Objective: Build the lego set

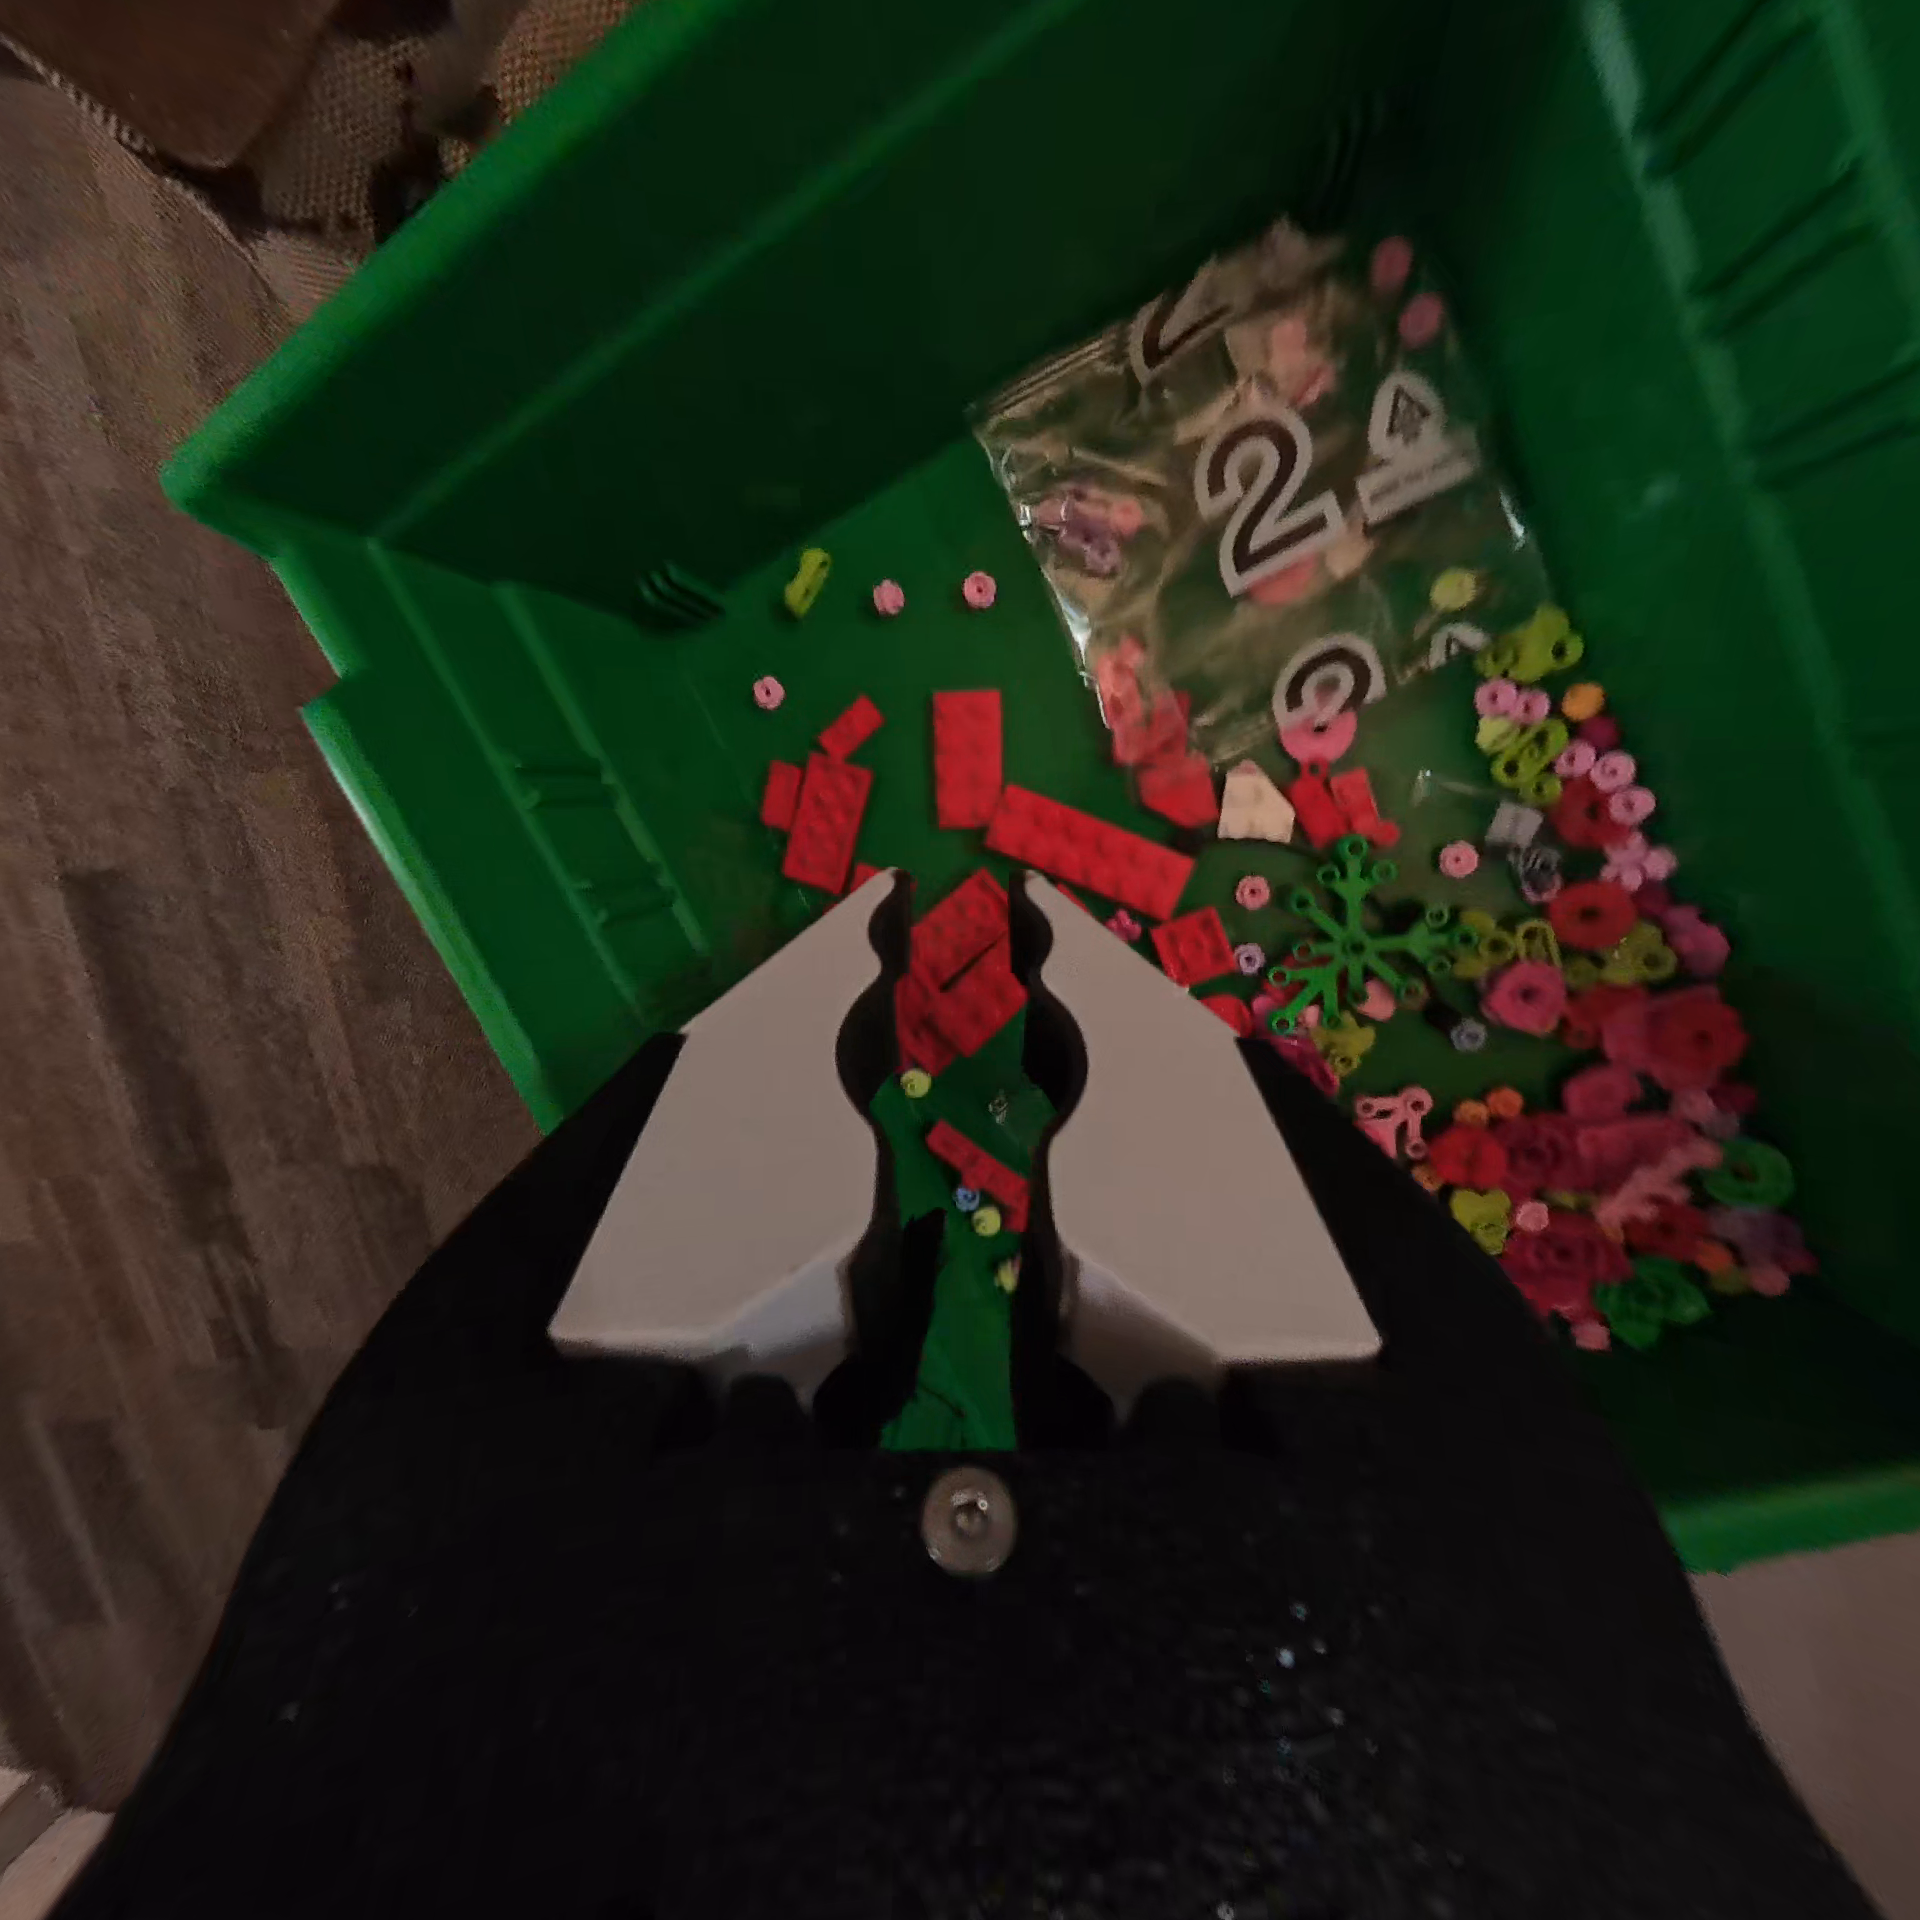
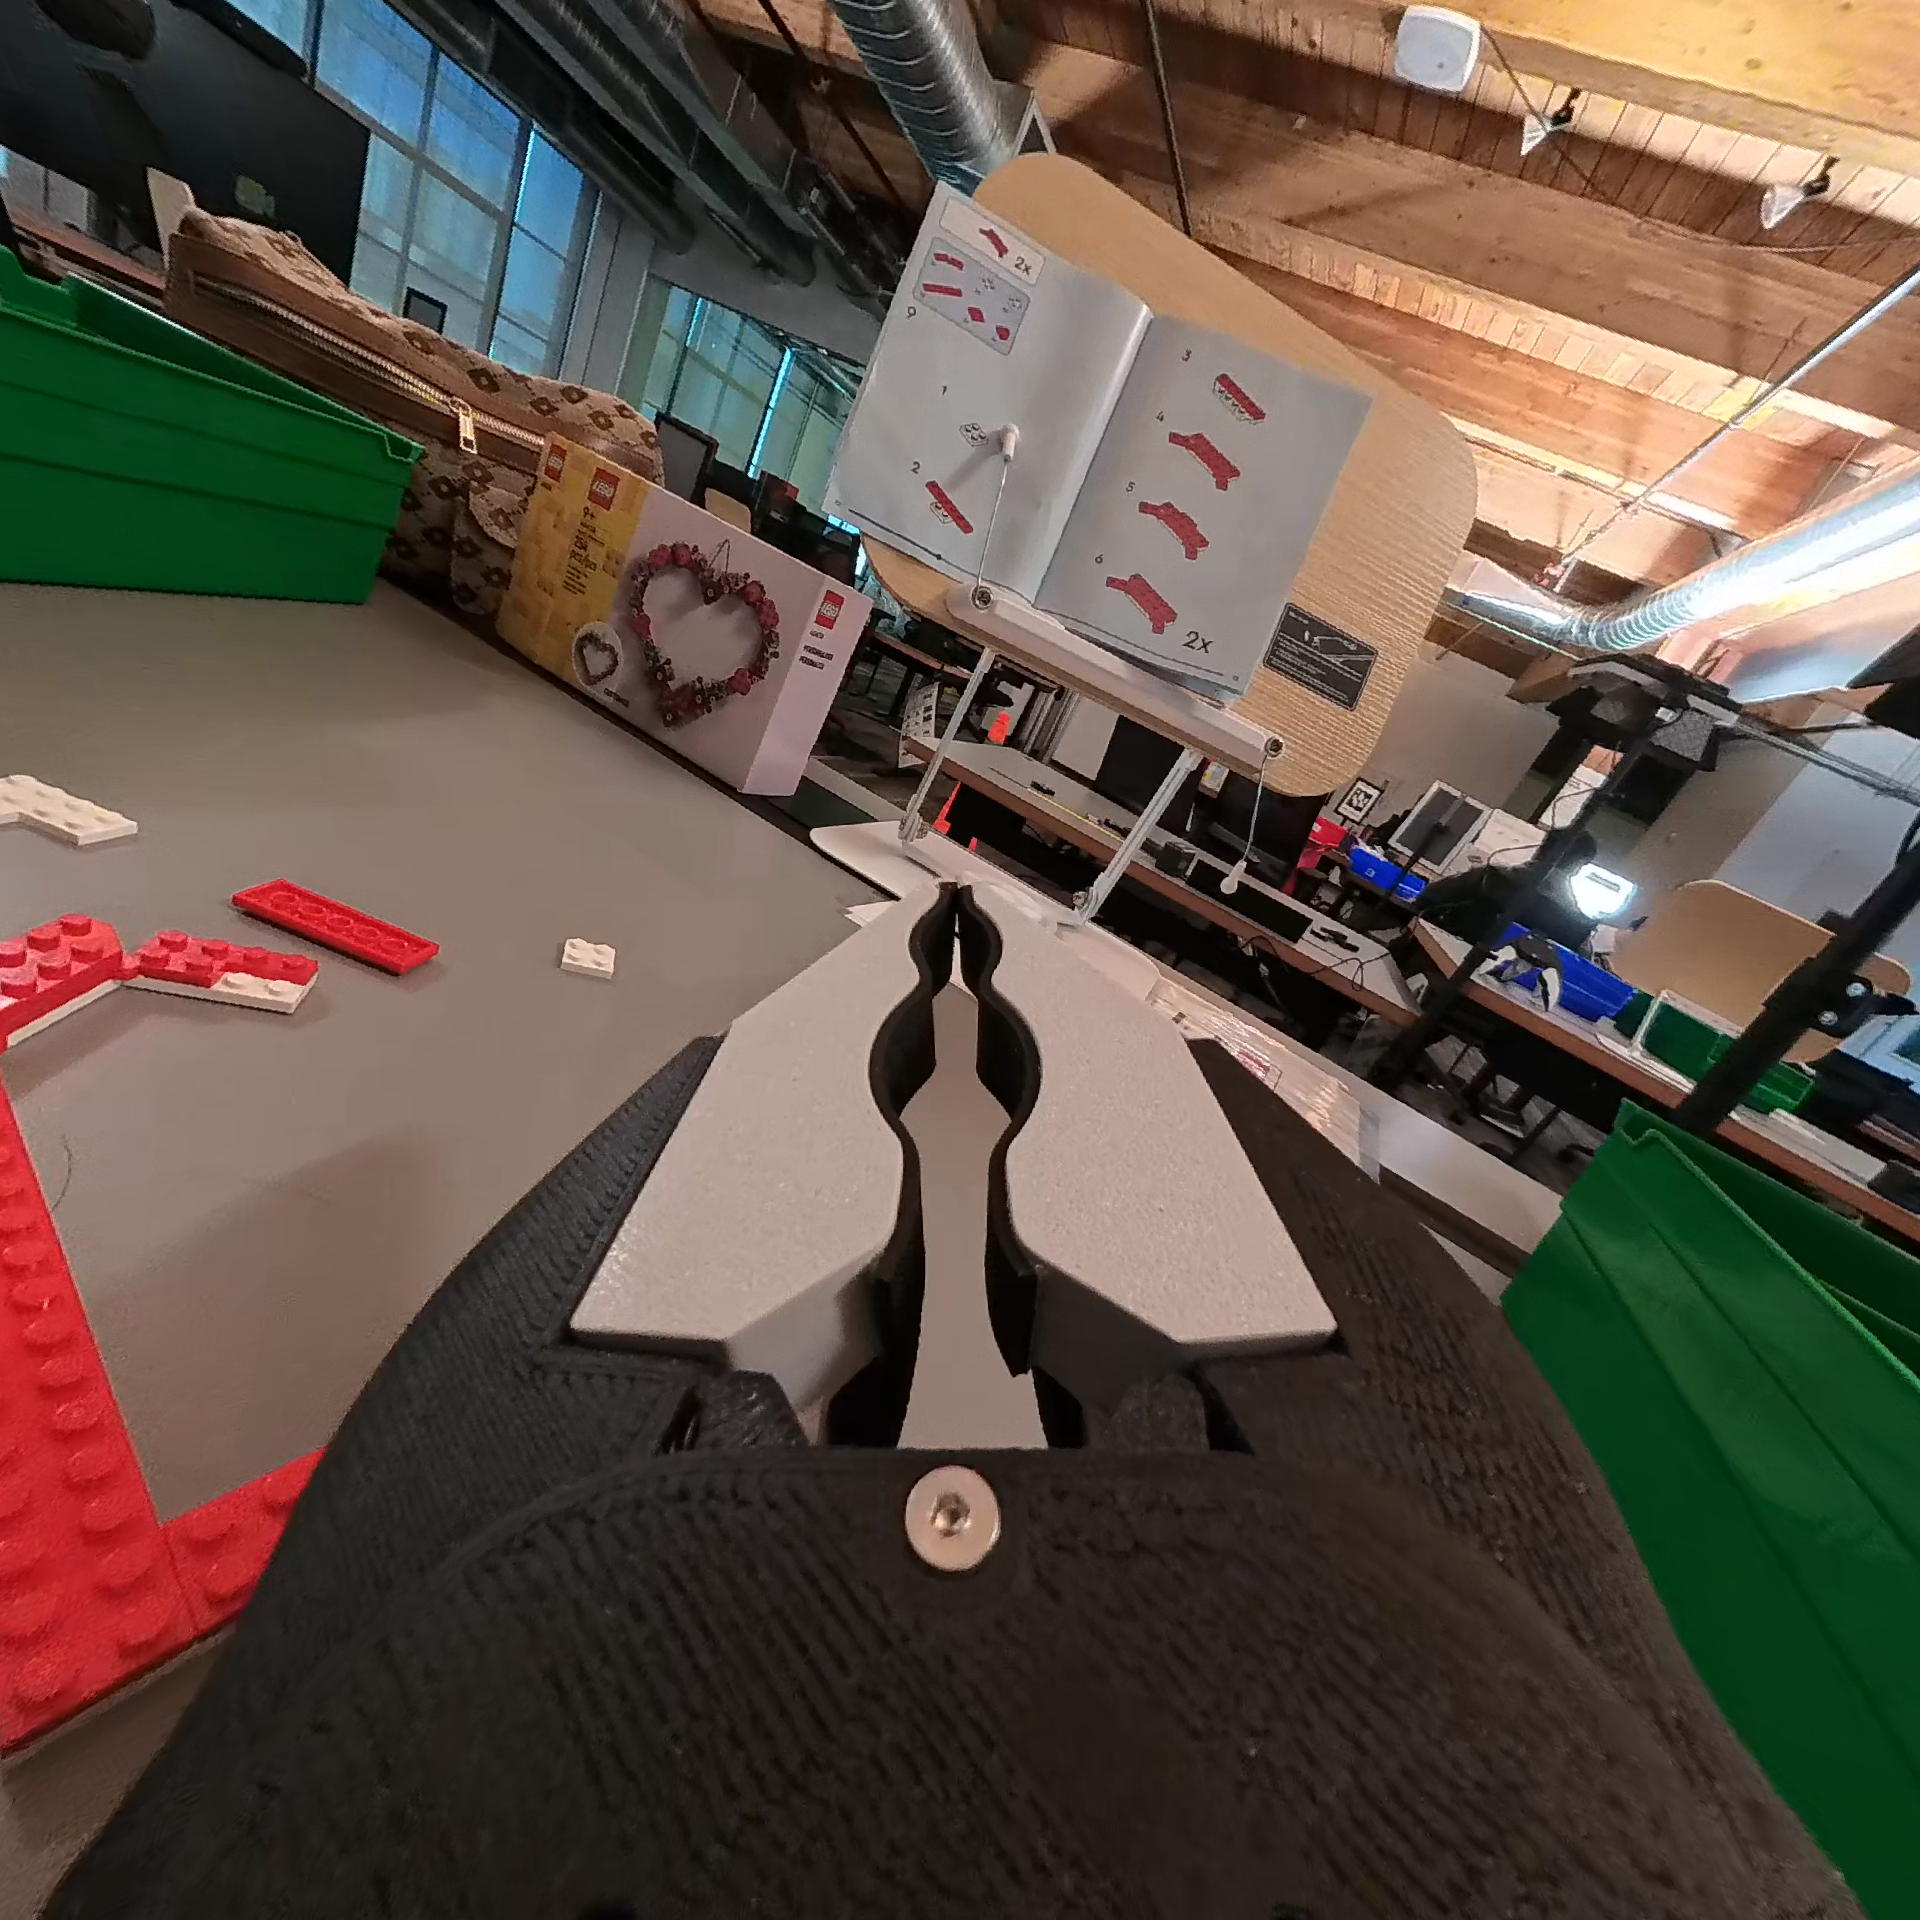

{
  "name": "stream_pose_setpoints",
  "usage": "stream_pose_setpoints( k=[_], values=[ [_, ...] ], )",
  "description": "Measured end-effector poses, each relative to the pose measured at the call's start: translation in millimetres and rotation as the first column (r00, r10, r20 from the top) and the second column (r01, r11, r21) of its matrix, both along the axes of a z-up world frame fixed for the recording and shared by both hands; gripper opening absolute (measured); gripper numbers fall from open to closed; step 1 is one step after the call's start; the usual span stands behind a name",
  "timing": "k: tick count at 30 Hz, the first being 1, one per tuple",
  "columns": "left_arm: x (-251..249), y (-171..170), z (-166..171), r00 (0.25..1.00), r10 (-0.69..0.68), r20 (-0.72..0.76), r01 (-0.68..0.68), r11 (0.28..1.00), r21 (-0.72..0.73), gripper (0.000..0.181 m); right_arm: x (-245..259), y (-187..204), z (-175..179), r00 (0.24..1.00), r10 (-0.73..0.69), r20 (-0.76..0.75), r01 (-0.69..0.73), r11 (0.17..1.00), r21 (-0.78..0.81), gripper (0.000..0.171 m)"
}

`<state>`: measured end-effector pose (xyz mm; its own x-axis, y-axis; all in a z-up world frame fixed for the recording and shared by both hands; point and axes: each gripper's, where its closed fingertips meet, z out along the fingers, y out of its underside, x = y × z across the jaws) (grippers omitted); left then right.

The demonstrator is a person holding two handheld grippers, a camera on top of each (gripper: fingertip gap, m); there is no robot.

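While the left gripper [image 1: 961,883] hangs over the green bin [image 1: 644,343], its jaws stand narrowly parted with nothing between them; a red plate [image 1: 961,925] on the bin floor shows through the gap at the tips. More red plates [image 1: 1086,847] lie scattered from 10 to 1 o'clock of the tips, a green leaf piece [image 1: 1351,935] at 3 o'clock, and a heap of pink, magenta and lime flower pieces [image 1: 1621,1091] from 3 to 4 o'clock. A clear numbered bag [image 1: 1268,520] of further pieces rests at 1 o'clock against the far wall.

In the right wrist view the right gripper [image 2: 956,899] lies low over the grey table [image 2: 436,727], its tips nearly or quite touching and holding nothing. The partly built red frame [image 2: 73,1403] sits at 8 o'clock, a red-and-white sub-assembly [image 2: 223,971] and a loose red plate [image 2: 332,925] at 9 o'clock, a small white plate [image 2: 588,956] just left of the tips. The instruction booklet [image 2: 1091,457] stands on its holder at 12 o'clock, the set's box [image 2: 696,634] at 11 o'clock.

Judged from these views, the plates are light, rigid and smooth, so they likely slide when nudged; a grip across the short edges seems surest. Flat plates lying flush on the bin floor offer little edge and may need tilting first.
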<state>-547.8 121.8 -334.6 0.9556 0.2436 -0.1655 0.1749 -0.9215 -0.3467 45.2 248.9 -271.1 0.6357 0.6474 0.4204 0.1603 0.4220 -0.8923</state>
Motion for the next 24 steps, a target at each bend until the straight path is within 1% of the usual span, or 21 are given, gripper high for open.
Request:
stream_pose_setpoints(
  k=[4, 8, 10, 14, 18, 21, 24],
  values=[
    [5.1, 0.4, -15.9, 0.984, 0.08, 0.162, -0.073, 0.996, -0.05, 0.024, -0.2, 0.6, -0.6, 1.0, -0.006, 0.008, 0.006, 1.0, 0.003, 0.0],
    [8.0, -10.7, -27.0, 0.966, 0.135, 0.22, -0.103, 0.983, -0.149, 0.025, -0.9, 0.9, -1.4, 1.0, -0.01, 0.018, 0.009, 1.0, 0.006, 0.0],
    [8.8, -14.6, -29.1, 0.972, 0.119, 0.203, -0.082, 0.98, -0.182, 0.025, -1.5, 0.9, -2.1, 1.0, -0.01, 0.025, 0.01, 1.0, 0.008, 0.0],
    [17.5, -36.3, -36.6, 0.98, 0.099, 0.175, -0.039, 0.947, -0.318, 0.024, -2.6, 0.6, -3.1, 0.999, -0.01, 0.035, 0.01, 1.0, 0.012, 0.0],
    [16.7, -58.9, -36.4, 0.996, 0.045, 0.074, -0.008, 0.897, -0.442, 0.015, -3.3, 0.3, -3.7, 0.999, -0.009, 0.042, 0.009, 1.0, 0.014, 0.0],
    [26.5, -73.8, -37.6, 0.995, 0.038, 0.088, 0.013, 0.856, -0.517, 0.017, -3.6, 0.2, -3.9, 0.999, -0.009, 0.044, 0.009, 1.0, 0.015, 0.0],
    [30.6, -80.9, -41.6, 0.995, 0.043, 0.09, 0.013, 0.837, -0.547, 0.017, -3.4, 0.1, -3.7, 0.999, -0.009, 0.042, 0.008, 1.0, 0.014, 0.0]
  ],
)
